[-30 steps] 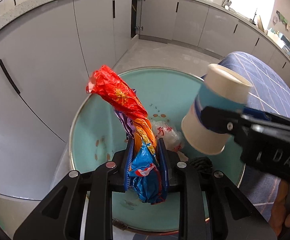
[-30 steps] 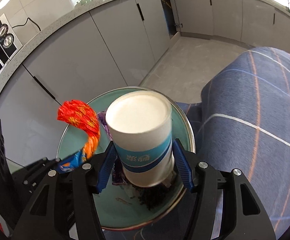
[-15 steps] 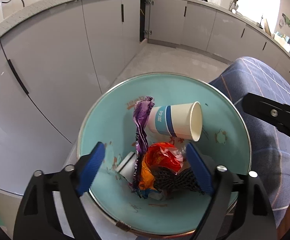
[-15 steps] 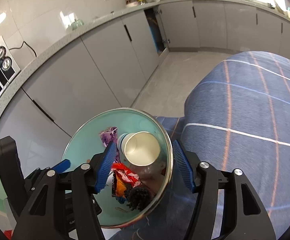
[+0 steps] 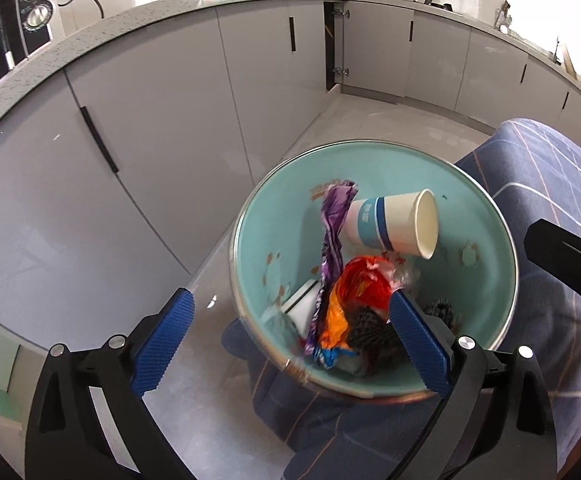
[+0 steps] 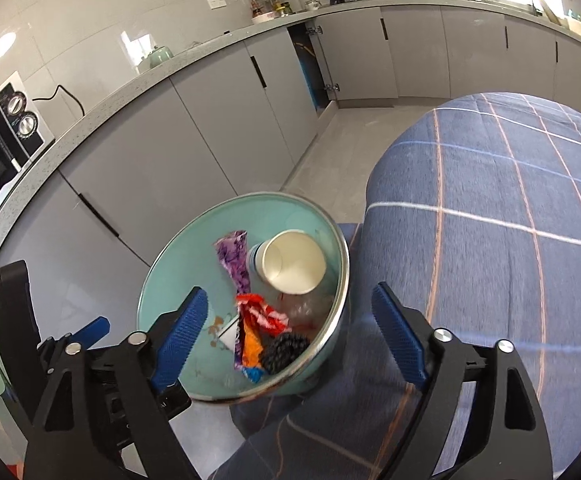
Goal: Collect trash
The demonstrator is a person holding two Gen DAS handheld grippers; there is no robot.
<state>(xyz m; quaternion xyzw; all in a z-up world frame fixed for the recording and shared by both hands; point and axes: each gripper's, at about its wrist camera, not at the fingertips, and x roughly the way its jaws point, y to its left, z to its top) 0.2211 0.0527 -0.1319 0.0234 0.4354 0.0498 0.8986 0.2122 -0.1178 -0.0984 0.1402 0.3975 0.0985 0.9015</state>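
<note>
the blue checked cloth (image 6: 490,216) covers the bench on the right, and grey cabinets (image 5: 150,120) curve round behind. one teal bin (image 5: 486,240) with a metal rim stands against the cloth's edge, seen from above in both views. the left gripper (image 5: 290,338) hangs over the bin's near-left side with its two blue-padded fingers (image 5: 162,338) spread wide apart, holding and touching nothing; the right gripper (image 6: 290,336) is over the bin's near side, its two fingers (image 6: 398,340) just as wide, also empty. all the trash lies inside the bin — one paper cup (image 5: 394,224) on its side, white with a blue band, mouth turned toward the cloth side; one purple wrapper (image 5: 332,236) lying long beside the cup's base and touching it; one red and orange wrapper (image 5: 358,292) crumpled below the cup; one dark, knobbly clump (image 6: 284,352) at the near wall; one small white piece (image 5: 302,306) against the purple wrapper's lower end, too hidden to name.
</note>
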